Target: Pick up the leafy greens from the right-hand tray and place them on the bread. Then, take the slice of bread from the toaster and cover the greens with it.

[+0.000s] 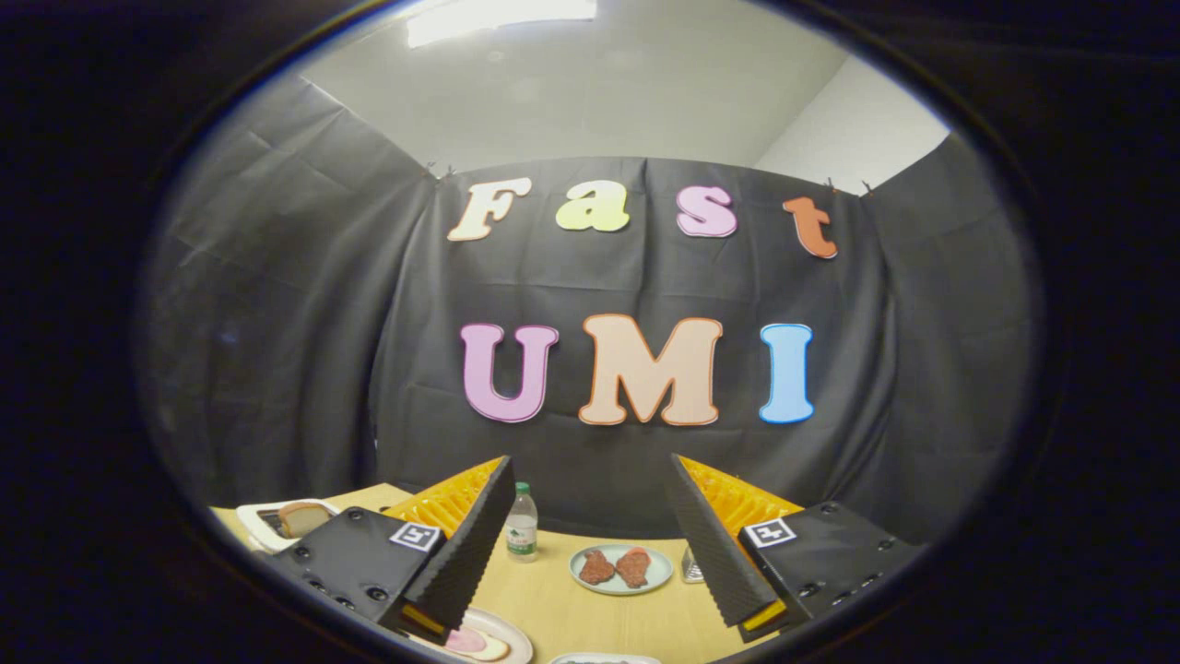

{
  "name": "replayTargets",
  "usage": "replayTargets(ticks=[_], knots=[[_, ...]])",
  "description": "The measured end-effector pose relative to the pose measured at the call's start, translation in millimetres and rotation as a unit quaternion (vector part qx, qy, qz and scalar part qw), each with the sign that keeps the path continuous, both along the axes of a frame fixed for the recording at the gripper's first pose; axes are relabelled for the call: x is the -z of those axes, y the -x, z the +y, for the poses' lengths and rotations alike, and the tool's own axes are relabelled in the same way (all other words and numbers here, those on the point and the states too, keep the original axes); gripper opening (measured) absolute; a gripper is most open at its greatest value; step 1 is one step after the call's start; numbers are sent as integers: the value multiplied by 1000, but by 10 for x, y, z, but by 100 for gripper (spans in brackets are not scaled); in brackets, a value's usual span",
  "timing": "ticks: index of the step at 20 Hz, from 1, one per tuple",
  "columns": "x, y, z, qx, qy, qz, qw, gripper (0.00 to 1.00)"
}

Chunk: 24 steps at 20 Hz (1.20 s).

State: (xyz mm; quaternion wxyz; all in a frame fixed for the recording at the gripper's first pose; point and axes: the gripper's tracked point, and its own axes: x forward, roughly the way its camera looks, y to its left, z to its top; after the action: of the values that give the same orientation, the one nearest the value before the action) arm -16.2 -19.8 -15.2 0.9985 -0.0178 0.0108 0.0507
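My gripper (590, 461) is held high above the wooden table (553, 599), open wide, with nothing between its fingers. A white toaster (277, 527) stands beyond the left finger with a slice of bread (297, 518) sticking up out of it. Beside the base of the left finger lies a plate (512, 638) carrying bread with a pink slice (468, 640) on top. The rim of another tray (604, 658) peeks in low between the fingers; what it holds is hidden.
A small water bottle (521, 523) stands upright at the back of the table. To its right is a pale plate (620, 568) with two reddish-brown pieces. A small glass shaker (691, 564) stands beside the right finger.
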Motion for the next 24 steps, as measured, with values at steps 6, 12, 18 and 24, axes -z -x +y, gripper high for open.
replayTargets(ticks=[6, 12, 18, 24], knots=[[243, 70, -26, -69, 56, 28, 996, 100], [722, 136, -32, -149, 98, 83, 981, 100], [1196, 140, -178, -214, 122, 145, 958, 99], [1766, 179, -289, -259, 145, 209, 932, 99]])
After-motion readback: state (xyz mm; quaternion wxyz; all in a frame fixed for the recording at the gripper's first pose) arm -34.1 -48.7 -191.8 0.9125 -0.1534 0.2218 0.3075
